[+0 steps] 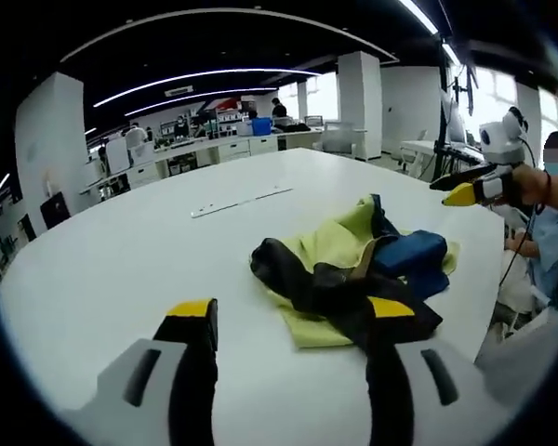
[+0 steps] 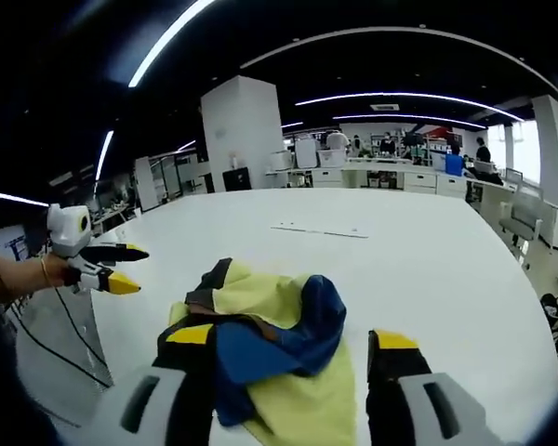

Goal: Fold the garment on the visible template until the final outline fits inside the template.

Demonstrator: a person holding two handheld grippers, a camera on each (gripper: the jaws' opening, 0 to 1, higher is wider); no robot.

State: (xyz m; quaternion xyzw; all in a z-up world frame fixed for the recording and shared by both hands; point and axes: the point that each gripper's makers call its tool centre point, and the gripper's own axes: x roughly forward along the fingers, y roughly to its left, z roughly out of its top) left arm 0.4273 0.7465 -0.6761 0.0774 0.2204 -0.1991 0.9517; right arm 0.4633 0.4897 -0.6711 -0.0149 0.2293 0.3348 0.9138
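Garment (image 1: 353,274) lay crumpled on counter (image 1: 167,242): light, limp, likely to slump. Best pinched at edges. Both jaws released, empty.

The garment (image 1: 353,269) lies crumpled on the table (image 1: 121,260), near its edge. Beyond it, farther in, lies a strip (image 1: 240,202) — flat, well apart. The grippers (image 1: 298,321) (image 2: 293,346) face the garment from opposite sides.

Bright ceiling strip lights (image 1: 205,74), window glare, soft focus, strong fisheye bending at edges
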